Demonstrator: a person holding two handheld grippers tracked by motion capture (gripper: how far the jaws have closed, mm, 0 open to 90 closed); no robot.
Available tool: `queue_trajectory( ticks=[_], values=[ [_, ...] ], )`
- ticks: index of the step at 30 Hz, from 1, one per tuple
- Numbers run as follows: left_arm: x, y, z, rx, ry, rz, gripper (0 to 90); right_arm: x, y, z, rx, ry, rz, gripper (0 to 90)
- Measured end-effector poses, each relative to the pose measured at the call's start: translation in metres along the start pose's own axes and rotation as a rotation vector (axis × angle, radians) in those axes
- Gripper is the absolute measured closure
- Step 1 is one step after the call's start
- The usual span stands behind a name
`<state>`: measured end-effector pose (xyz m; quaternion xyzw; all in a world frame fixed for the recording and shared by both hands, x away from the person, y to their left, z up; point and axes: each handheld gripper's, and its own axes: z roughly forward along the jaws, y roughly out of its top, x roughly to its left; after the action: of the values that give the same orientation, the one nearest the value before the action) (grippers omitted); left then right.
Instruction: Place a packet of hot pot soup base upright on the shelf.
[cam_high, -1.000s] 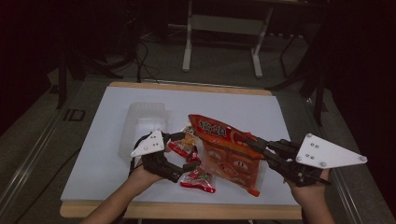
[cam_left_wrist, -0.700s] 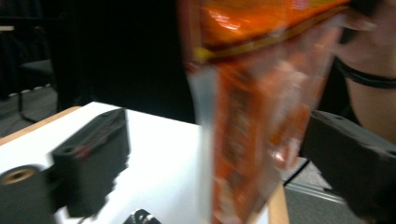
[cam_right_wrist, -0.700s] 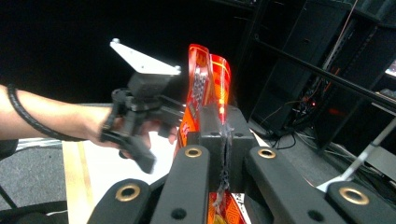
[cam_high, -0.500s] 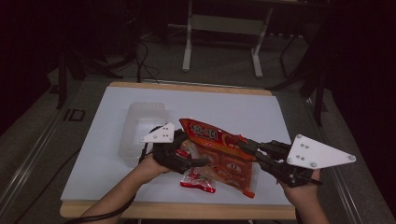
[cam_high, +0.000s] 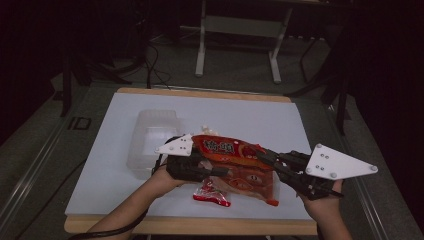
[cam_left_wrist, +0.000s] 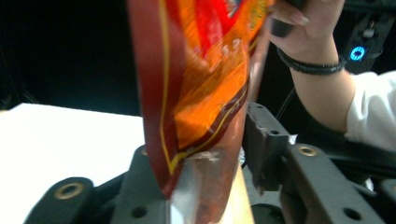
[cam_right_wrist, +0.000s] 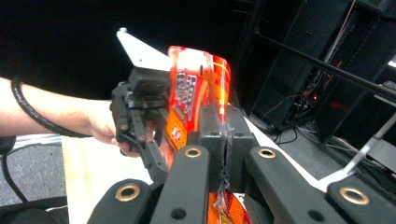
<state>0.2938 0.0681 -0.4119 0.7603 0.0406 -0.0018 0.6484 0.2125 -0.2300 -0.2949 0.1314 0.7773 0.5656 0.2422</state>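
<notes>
Lab or recording studio, dim and dark-walled. White rectangular tabletop with a wooden edge (cam_high: 150, 107) on a grey floor; grey metal stand legs (cam_high: 237, 45) behind it; loose black cables (cam_high: 150, 65); black equipment racks with small indicator lights (cam_right_wrist: 322, 79).

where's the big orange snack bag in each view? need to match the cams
High view: the orange snack bag sits centre, low, between both grippers above the white table.
Left gripper view: bag hangs from the top centre down between the jaws.
Right gripper view: bag stands centre, its edge pinched in the shut jaws.
Shared landmark: the left gripper, at the bag's left side in the high view.
</notes>
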Motion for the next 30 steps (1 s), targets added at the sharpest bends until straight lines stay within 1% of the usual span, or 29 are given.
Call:
queue_trajectory(
  ticks=[3,6,8,9,10,12,13,15,17,18,19,20,22,24,26,28,29,30],
  values=[
    [-0.003,-0.001,0.002,-0.004,0.019,0.063,70.1,-0.003,-0.003,-0.002,-0.003,-0.004,0.012,88.9],
    [-0.003,0.000,0.002,-0.008,0.017,0.076,70.8,-0.004,-0.004,-0.003,-0.004,0.001,0.014,88.8],
    [-0.004,0.000,0.003,-0.006,0.034,0.096,71.3,-0.004,-0.004,-0.003,0.002,-0.011,0.009,88.7],
    [-0.004,0.001,0.003,-0.003,0.037,0.095,71.5,-0.005,-0.004,-0.003,0.002,-0.010,0.012,88.7],
    [-0.004,0.002,0.003,0.004,0.035,0.082,71.6,-0.006,-0.005,-0.003,0.001,-0.009,0.017,88.5],
    [-0.003,0.004,0.002,0.022,0.017,0.046,71.6,-0.009,-0.007,-0.003,0.000,-0.007,0.036,88.3],
    [-0.003,0.005,0.002,0.026,0.015,0.040,71.6,-0.010,-0.008,-0.003,-0.003,-0.002,0.046,88.0],
    [-0.005,0.009,0.002,0.034,0.025,0.029,71.7,-0.015,-0.009,-0.003,-0.014,0.012,0.069,87.2],
    [-0.007,0.013,0.001,0.039,0.042,0.037,71.7,-0.019,-0.011,-0.004,-0.024,0.016,0.088,86.6],
    [-0.007,0.013,0.001,0.039,0.042,0.037,71.8,-0.019,-0.011,-0.004,-0.024,0.016,0.088,86.6],
    [-0.007,0.017,-0.001,0.044,0.046,0.045,71.8,-0.021,-0.011,-0.005,-0.032,0.020,0.101,85.5],
    [-0.007,0.018,-0.001,0.042,0.046,0.042,71.9,-0.022,-0.011,-0.006,-0.041,0.015,0.106,84.8],
    [-0.009,0.021,-0.003,0.043,0.055,0.050,71.9,-0.021,-0.010,-0.007,-0.046,0.002,0.097,82.3],
    [-0.011,0.023,-0.003,0.041,0.076,0.061,72.0,-0.022,-0.009,-0.008,-0.052,-0.008,0.099,77.3],
    [-0.012,0.026,-0.004,0.040,0.091,0.069,72.0,-0.023,-0.008,-0.008,-0.053,-0.010,0.104,76.3],
    [-0.013,0.028,-0.005,0.035,0.102,0.066,72.0,-0.023,-0.008,-0.009,-0.056,-0.032,0.109,70.3],
    [-0.013,0.030,-0.006,0.035,0.108,0.071,72.0,-0.024,-0.007,-0.010,-0.055,-0.043,0.112,65.6],
    [-0.014,0.031,-0.007,0.033,0.117,0.077,72.0,-0.024,-0.007,-0.011,-0.063,-0.055,0.116,59.0]
  ],
)
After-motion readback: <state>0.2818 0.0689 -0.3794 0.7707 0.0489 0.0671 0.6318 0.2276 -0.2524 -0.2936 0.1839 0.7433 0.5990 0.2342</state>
